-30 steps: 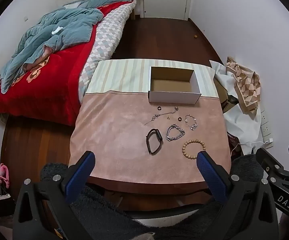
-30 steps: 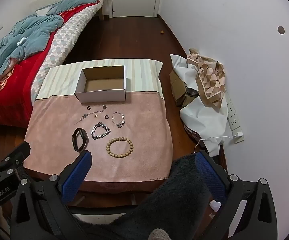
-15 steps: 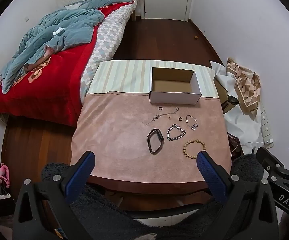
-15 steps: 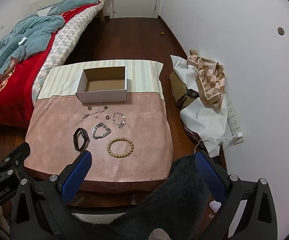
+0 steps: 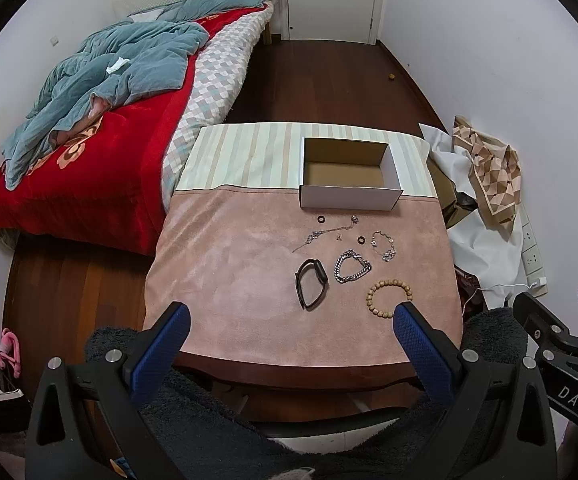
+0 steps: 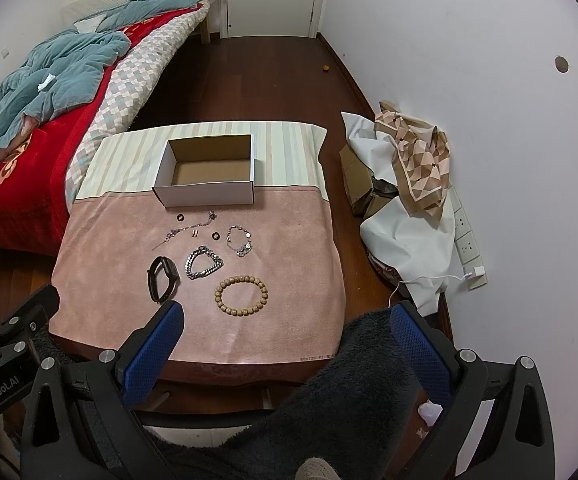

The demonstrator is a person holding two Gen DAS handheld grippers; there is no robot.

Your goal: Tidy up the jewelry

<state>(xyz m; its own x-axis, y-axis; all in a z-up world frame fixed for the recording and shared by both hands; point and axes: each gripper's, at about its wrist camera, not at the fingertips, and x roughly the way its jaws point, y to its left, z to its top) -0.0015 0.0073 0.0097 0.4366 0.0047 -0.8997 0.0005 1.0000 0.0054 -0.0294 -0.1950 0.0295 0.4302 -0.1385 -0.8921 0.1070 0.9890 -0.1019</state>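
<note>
An open white cardboard box (image 5: 349, 200) (image 6: 209, 194), empty, stands at the far middle of a table under a pink cloth (image 5: 229, 280) (image 6: 289, 300). In front of it lie a wooden bead bracelet (image 5: 389, 298) (image 6: 241, 295), a silver chain bracelet (image 5: 351, 266) (image 6: 203, 262), a black band (image 5: 311, 283) (image 6: 163, 278), a thin charm bracelet (image 5: 384, 245) (image 6: 240, 240), a thin necklace (image 5: 325, 234) (image 6: 189, 230) and two small dark rings (image 5: 321, 219) (image 5: 360, 239). My left gripper (image 5: 289, 328) and right gripper (image 6: 285, 324) are both open and empty, held back over the table's near edge.
A bed (image 5: 89, 160) with a red blanket and teal quilt lies left of the table. Cardboard, white sheeting and a patterned scarf (image 6: 413, 160) pile against the right wall beside wall sockets. Dark wood floor runs to a white door. A dark fluffy cloth (image 6: 349, 380) lies under the grippers.
Both grippers have drifted slightly; the views shift a little. Nothing on the table has moved.
</note>
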